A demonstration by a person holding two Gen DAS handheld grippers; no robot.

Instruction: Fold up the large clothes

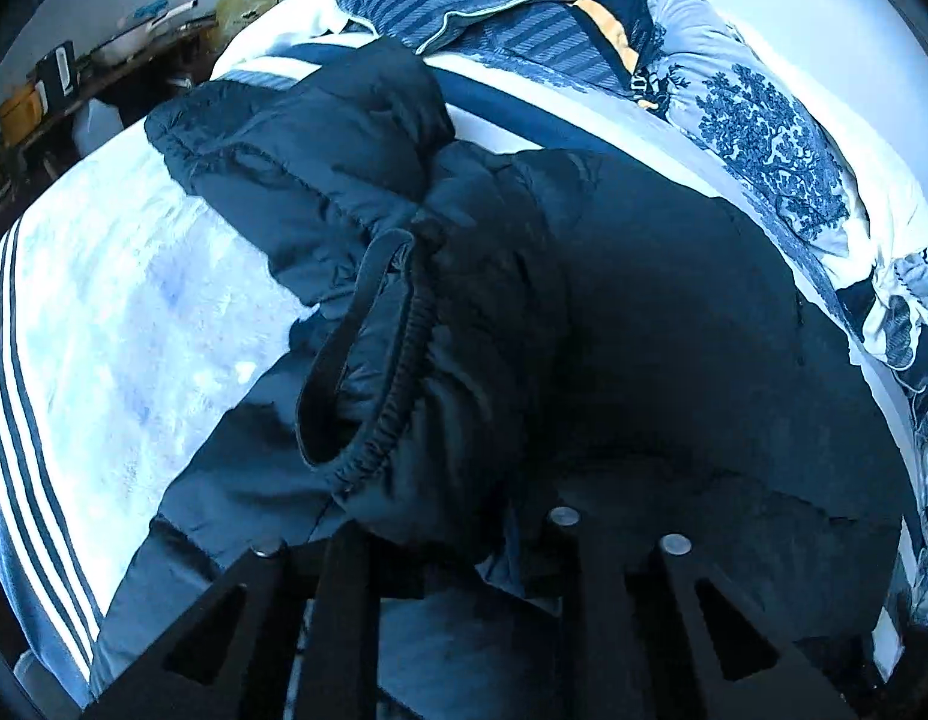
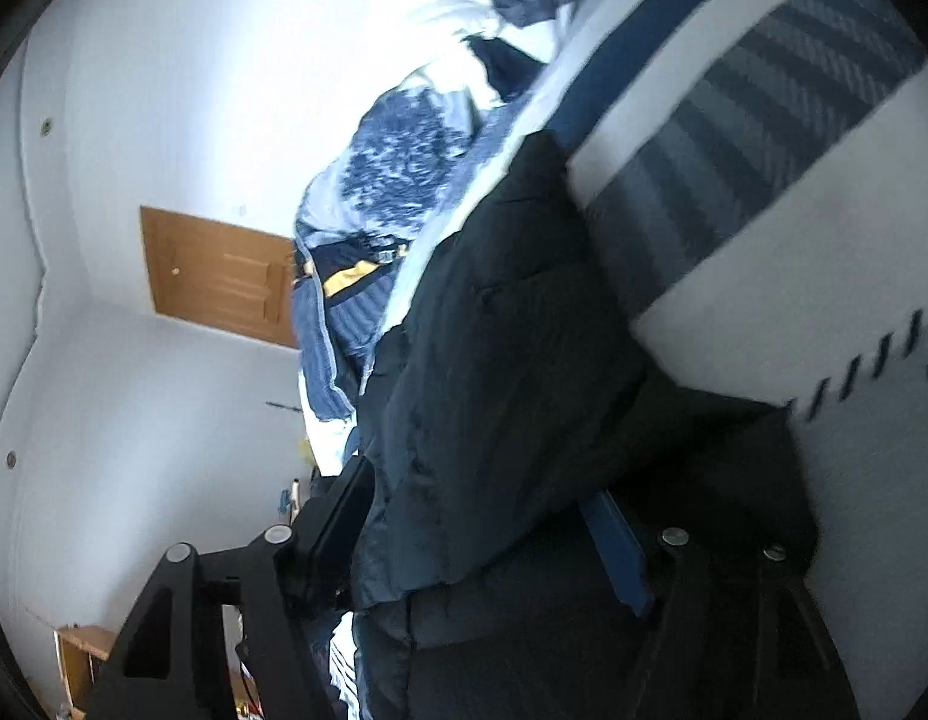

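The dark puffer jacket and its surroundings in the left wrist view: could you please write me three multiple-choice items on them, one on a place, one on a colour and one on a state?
1. Where does the dark puffer jacket lie?
A. On the bed
B. On the floor
C. On a hanger

2. What colour is the tree print on the floral quilt?
A. Red
B. Green
C. Blue

3. How does the floral quilt lie?
A. Spread flat over the whole bed
B. Crumpled in a heap along the far side
C. Folded in a neat square stack

Answers:
1 A, since the pale striped sheet of the bed shows around and under the jacket.
2 C, since the quilt bears dark blue trees on a pale ground.
3 B, since it lies bunched in uneven folds beyond the jacket.
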